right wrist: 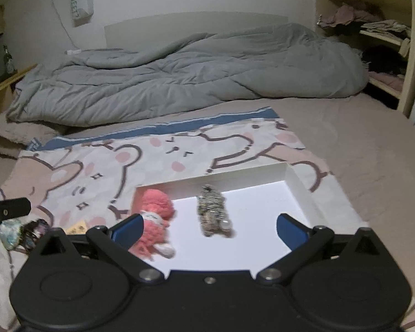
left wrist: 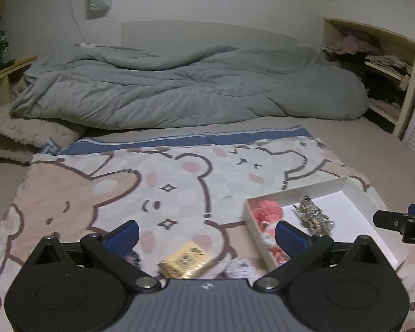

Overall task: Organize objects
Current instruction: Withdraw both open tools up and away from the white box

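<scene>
A white shallow box [right wrist: 297, 182] lies on a cartoon-bear blanket [right wrist: 96, 166]. In it lie a pink plush doll [right wrist: 153, 222] and a sparkly beaded ornament [right wrist: 213, 213]. My right gripper [right wrist: 209, 228] is open and empty, low over the box, with the ornament between its fingers. In the left wrist view the box [left wrist: 318, 186], the doll [left wrist: 267, 213] and the ornament [left wrist: 314, 214] sit at the right. My left gripper [left wrist: 207, 233] is open and empty over a small gold packet [left wrist: 186, 262] on the blanket [left wrist: 83, 193].
A dark small item [right wrist: 34, 228] and a pale bluish one [right wrist: 9, 232] lie left of the box, beside the left gripper's finger [right wrist: 12, 207]. A grey duvet [left wrist: 179, 88] fills the back of the bed. A cluttered shelf [left wrist: 384, 63] stands at the far right.
</scene>
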`<action>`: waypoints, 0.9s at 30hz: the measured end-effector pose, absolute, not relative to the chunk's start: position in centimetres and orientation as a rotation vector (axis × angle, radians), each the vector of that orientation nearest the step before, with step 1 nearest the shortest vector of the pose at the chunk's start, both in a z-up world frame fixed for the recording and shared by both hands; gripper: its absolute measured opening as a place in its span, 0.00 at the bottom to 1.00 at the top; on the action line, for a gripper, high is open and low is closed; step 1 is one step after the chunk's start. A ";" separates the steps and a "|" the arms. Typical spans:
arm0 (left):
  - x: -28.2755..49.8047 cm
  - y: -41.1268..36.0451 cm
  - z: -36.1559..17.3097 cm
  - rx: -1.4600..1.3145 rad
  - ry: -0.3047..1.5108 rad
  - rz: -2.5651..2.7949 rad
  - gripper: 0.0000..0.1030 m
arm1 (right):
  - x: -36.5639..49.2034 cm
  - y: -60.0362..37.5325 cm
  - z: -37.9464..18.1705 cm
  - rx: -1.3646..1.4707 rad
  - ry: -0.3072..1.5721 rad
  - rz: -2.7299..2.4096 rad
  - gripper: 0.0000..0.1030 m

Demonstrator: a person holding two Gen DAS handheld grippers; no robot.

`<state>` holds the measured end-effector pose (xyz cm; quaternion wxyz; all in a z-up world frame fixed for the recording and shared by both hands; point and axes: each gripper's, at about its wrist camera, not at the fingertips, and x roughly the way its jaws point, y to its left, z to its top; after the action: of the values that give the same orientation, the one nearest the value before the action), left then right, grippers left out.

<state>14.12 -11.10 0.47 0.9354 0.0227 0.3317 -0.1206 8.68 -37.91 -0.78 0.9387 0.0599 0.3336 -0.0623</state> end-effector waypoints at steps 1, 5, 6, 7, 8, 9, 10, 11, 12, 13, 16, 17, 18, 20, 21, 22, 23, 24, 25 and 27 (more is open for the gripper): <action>14.1 -10.5 0.5 0.045 0.675 -0.239 1.00 | 8.8 -37.6 -0.7 0.132 0.678 -0.119 1.00; 14.1 -8.3 0.8 0.042 0.667 -0.215 1.00 | 9.4 -36.1 -0.6 0.161 0.675 -0.092 1.00; 14.0 -7.7 0.8 0.040 0.666 -0.209 1.00 | 9.5 -35.7 -0.5 0.163 0.675 -0.086 1.00; 14.0 -7.1 0.8 0.038 0.664 -0.204 1.00 | 9.6 -35.3 -0.5 0.162 0.674 -0.078 1.00; 13.9 -6.5 0.9 0.036 0.661 -0.198 1.00 | 9.7 -34.8 -0.5 0.161 0.674 -0.070 1.00; 13.8 -6.0 0.9 0.034 0.657 -0.194 1.00 | 9.9 -34.3 -0.5 0.158 0.675 -0.061 1.00; 13.7 -5.5 0.9 0.033 0.655 -0.185 1.00 | 9.9 -33.9 -0.5 0.154 0.677 -0.056 1.00; 13.7 -5.0 1.0 0.031 0.654 -0.176 1.00 | 10.0 -33.3 -0.5 0.148 0.678 -0.049 1.00; 13.6 -4.5 1.0 0.030 0.652 -0.169 1.00 | 10.2 -32.8 -0.4 0.143 0.679 -0.042 1.00; 13.5 -4.0 1.0 0.031 0.651 -0.165 1.00 | 10.3 -32.3 -0.4 0.142 0.680 -0.034 1.00; 13.1 -2.5 1.0 0.032 0.647 -0.142 1.00 | 10.6 -31.0 -0.4 0.153 0.687 -0.003 1.00; 13.0 -2.0 0.9 0.031 0.643 -0.137 1.00 | 10.7 -30.6 -0.5 0.157 0.691 0.006 1.00; 12.9 -1.7 0.9 0.032 0.639 -0.137 1.00 | 10.8 -30.2 -0.5 0.159 0.694 0.014 1.00; 12.6 -0.9 0.7 0.041 0.636 -0.142 1.00 | 10.9 -29.2 -0.7 0.153 0.697 0.033 1.00; 12.5 -0.6 0.5 0.047 0.636 -0.140 1.00 | 11.0 -28.8 -0.8 0.149 0.698 0.042 1.00; 12.4 -0.2 0.3 0.052 0.637 -0.136 1.00 | 11.1 -28.4 -0.9 0.145 0.702 0.050 1.00; 12.3 0.1 0.2 0.053 0.638 -0.134 1.00 | 11.2 -28.0 -1.0 0.144 0.709 0.055 1.00; 12.3 0.4 -0.1 0.051 0.640 -0.132 1.00 | 11.3 -27.7 -1.1 0.144 0.719 0.058 1.00; 12.3 0.7 -0.3 0.046 0.644 -0.132 1.00 | 11.4 -27.3 -1.3 0.144 0.733 0.060 1.00; 12.3 1.2 -0.9 0.036 0.659 -0.137 1.00 | 11.7 -26.5 -1.6 0.136 0.758 0.055 1.00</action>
<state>12.29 1.20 -0.88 0.9437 0.0177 0.3234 -0.0672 11.70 -26.45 -1.64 0.9265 0.0663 0.3694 0.0267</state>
